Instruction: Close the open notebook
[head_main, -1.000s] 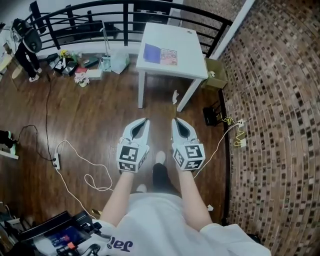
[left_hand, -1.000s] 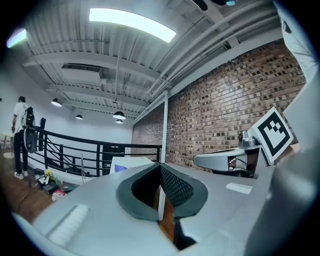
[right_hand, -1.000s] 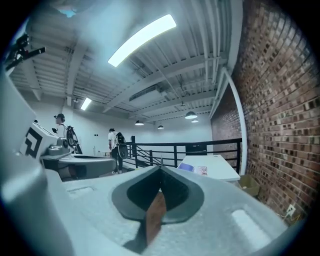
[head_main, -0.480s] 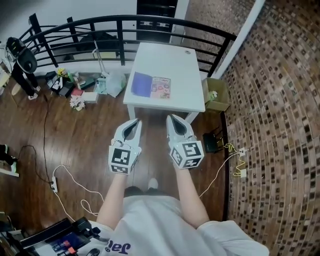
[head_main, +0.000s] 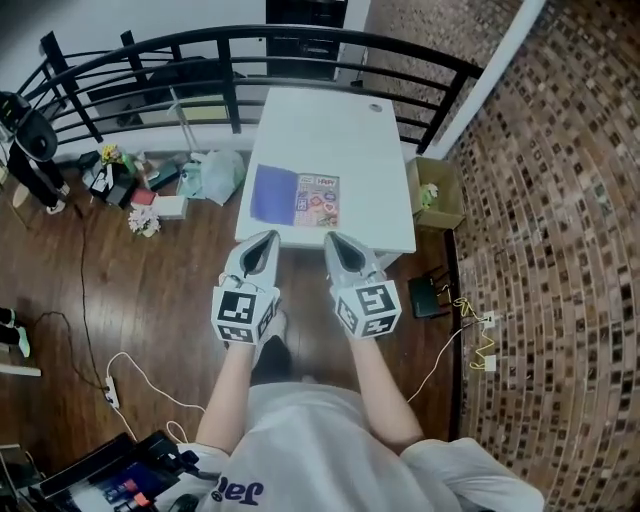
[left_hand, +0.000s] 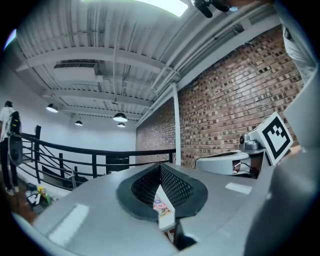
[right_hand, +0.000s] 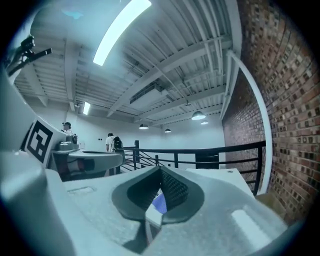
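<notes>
The open notebook (head_main: 295, 196) lies flat on the white table (head_main: 340, 130), with a blue page on the left and a sticker-covered page on the right. My left gripper (head_main: 262, 240) is shut and empty, its tip at the table's near edge just below the blue page. My right gripper (head_main: 337, 240) is also shut and empty, a little right of the notebook's near corner. In the left gripper view the shut jaws (left_hand: 160, 166) leave a slit that shows the sticker page (left_hand: 161, 206). The right gripper view (right_hand: 160, 169) shows a sliver of the blue page (right_hand: 160, 204).
A black railing (head_main: 300, 40) curves behind the table, and a brick wall (head_main: 560, 200) runs along the right. A cardboard box (head_main: 437, 190) sits right of the table. Bags and clutter (head_main: 150, 190) lie on the wooden floor at left, with cables (head_main: 130, 370) nearer me.
Both grippers have travelled forward together across the floor to the table's near edge, so the table and notebook appear closer. Both jaws stayed shut.
</notes>
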